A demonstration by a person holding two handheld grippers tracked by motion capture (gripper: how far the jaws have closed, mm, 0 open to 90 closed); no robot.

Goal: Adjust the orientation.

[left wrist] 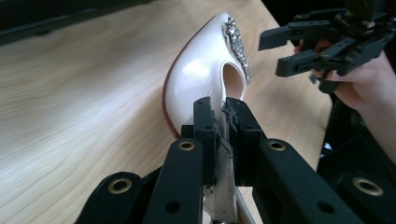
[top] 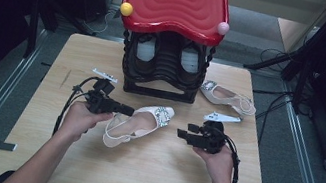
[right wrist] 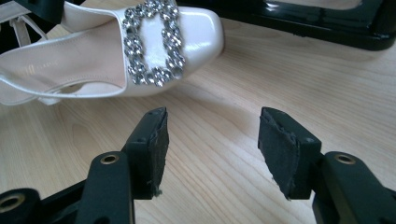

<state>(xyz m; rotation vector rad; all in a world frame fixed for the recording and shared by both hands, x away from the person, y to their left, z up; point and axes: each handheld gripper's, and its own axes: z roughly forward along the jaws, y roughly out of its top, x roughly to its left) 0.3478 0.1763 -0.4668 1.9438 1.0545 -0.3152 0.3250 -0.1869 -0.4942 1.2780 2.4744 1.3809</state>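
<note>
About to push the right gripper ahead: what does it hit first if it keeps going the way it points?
Most likely the toe of the white shoe, by its rhinestone buckle. The right gripper stands open over bare table, a gap short of it; depth is hard to judge.

On the bench [top: 39, 151], a rack [top: 162, 78] stands at 12 o'clock, at the far edge, with a pair of shoes [top: 147, 50] inside it, side by side. A chair seat [top: 177, 0] lies on top of the rack. A shoe [top: 142, 126] lies at the bench's centre, in front of the rack, its toe pointing to 2 o'clock. The left claw [top: 128, 111] is at the shoe's 10 o'clock side, clamped on its edge. The right claw [top: 183, 130] sits just off the toe at 3 o'clock, apart from it. A second shoe [top: 226, 97] lies at 2 o'clock, just right of the rack.
</note>
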